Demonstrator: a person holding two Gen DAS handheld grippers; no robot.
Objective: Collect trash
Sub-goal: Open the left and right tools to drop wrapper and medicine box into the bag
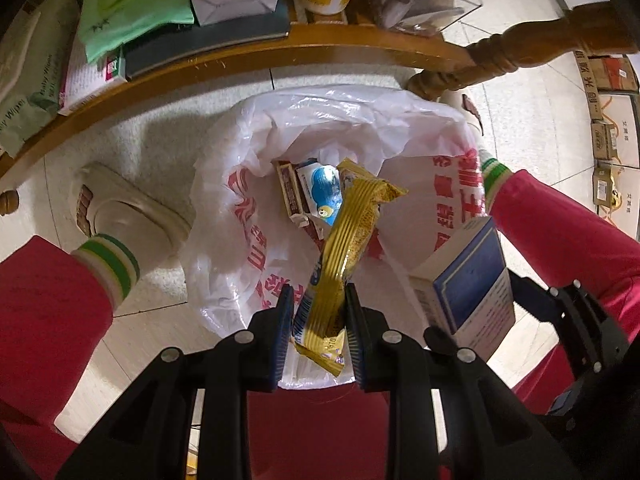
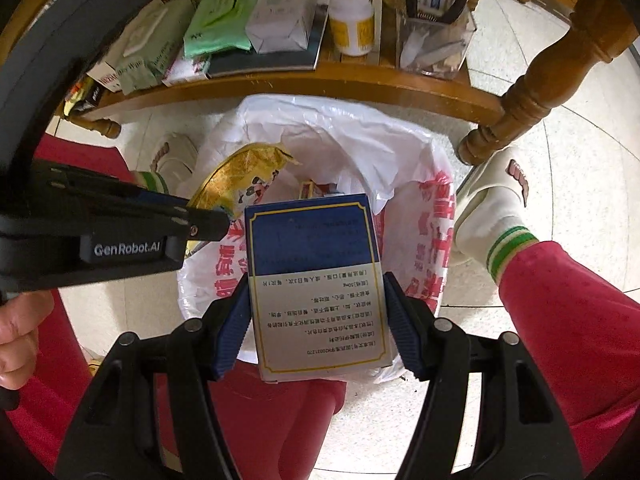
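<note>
A trash bin lined with a white plastic bag with red print [image 1: 240, 240] [image 2: 420, 220] stands on the floor below both grippers. Several packets lie in it, among them a blue and white one [image 1: 326, 190]. My left gripper [image 1: 318, 300] is shut on a gold snack wrapper [image 1: 348, 240] and holds it over the bin; the gripper and wrapper also show in the right wrist view [image 2: 240, 184]. My right gripper [image 2: 316, 292] is shut on a blue and white medicine box [image 2: 312, 248], also over the bin; the box shows in the left wrist view [image 1: 472, 284].
A low wooden shelf [image 1: 280, 46] [image 2: 320, 76] behind the bin holds wipes packs, books, a yellow-labelled bottle [image 2: 354, 24] and a clear box. A turned table leg [image 2: 516, 112] stands at right. The person's red-trousered legs and white slippers [image 1: 120, 208] [image 2: 492, 196] flank the bin.
</note>
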